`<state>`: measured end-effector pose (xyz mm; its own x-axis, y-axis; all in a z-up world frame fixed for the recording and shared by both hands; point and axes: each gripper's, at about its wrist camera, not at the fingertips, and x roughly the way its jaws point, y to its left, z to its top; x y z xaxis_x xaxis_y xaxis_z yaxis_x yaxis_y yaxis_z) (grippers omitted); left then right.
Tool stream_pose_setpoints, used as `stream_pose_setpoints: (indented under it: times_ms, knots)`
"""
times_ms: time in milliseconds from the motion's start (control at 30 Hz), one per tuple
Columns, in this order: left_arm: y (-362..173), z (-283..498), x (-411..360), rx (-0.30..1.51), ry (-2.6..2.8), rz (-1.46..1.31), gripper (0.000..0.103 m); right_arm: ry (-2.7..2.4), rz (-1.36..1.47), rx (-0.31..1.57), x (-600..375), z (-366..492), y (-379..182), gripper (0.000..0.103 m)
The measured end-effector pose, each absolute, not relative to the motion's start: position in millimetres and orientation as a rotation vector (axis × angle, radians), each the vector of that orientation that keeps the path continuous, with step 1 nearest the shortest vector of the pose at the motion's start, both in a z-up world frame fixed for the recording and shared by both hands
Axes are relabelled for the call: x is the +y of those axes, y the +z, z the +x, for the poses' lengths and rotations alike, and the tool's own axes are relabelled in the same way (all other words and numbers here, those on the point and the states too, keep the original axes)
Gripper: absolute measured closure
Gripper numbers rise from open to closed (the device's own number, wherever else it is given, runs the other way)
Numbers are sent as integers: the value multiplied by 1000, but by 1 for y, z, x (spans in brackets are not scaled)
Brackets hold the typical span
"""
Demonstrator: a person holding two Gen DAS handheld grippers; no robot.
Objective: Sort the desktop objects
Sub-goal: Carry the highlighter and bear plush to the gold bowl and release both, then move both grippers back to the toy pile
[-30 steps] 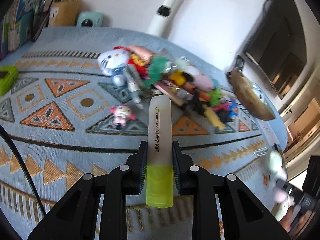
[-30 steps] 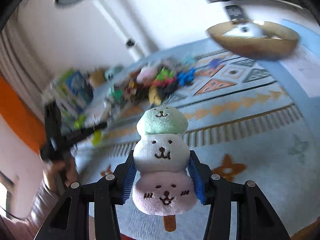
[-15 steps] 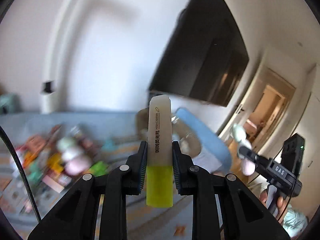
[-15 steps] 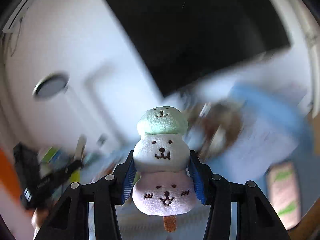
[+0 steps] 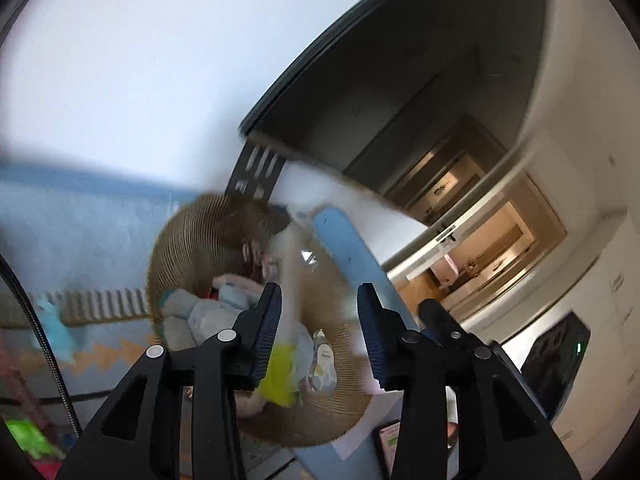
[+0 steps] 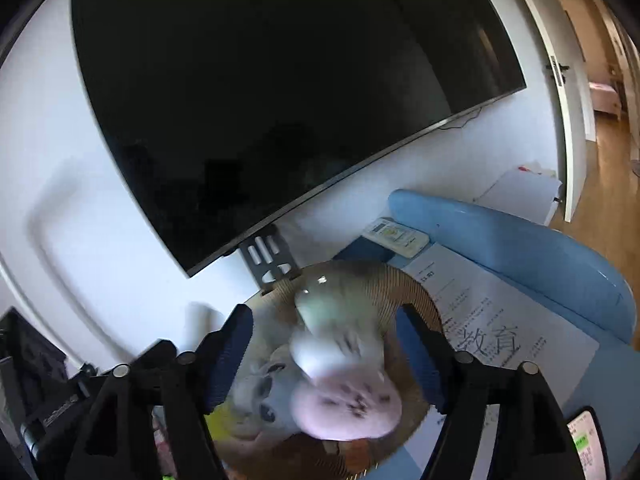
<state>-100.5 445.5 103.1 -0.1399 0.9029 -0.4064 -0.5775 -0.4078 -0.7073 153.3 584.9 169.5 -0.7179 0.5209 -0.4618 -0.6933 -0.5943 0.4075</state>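
My left gripper (image 5: 318,320) is open over a ribbed brown bowl (image 5: 188,240). The yellow highlighter (image 5: 284,340) is blurred, loose between the jaws beside the left pad, over the bowl. My right gripper (image 6: 326,340) is open above the same bowl (image 6: 404,284). The three-ball plush toy (image 6: 340,364), green, white and pink, is blurred between the spread jaws and touches neither pad. Soft toys (image 5: 208,312) lie in the bowl.
A dark TV screen (image 6: 280,100) hangs on the white wall behind the bowl. A blue padded edge (image 6: 520,248), printed paper sheets (image 6: 500,320) and a remote (image 6: 396,236) are to the right. The patterned blue cloth (image 5: 80,240) with scattered toys lies left.
Both grippers swung from the toy pile to above the bowl and opened. The highlighter and the plush toy, held tight before, are now loose and blurred between the open jaws.
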Motion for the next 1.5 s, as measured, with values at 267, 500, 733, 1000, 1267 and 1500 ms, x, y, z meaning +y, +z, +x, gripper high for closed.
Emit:
stream_pose_setpoints:
  times_ms: [267, 500, 733, 1000, 1267, 1500]
  knots:
    - [104, -84, 415, -440, 1808, -991, 66, 2379, -412, 816, 560, 167, 168, 29]
    - [120, -46, 335, -425, 1873, -961, 66, 2567, -513, 818, 475, 180, 171, 27]
    - [102, -6, 166, -533, 2177, -934, 64, 2659, -568, 576, 371, 166, 119, 1]
    - [33, -28, 44, -704, 2363, -1125, 63, 2585, -771, 744, 379, 142, 55, 1]
    - [3, -25, 66, -607, 2385, -1081, 63, 2574, -802, 765, 378, 141, 52, 1]
    - [9, -28, 113, -107, 2437, -1179, 63, 2613, -852, 585, 356, 131, 56, 1]
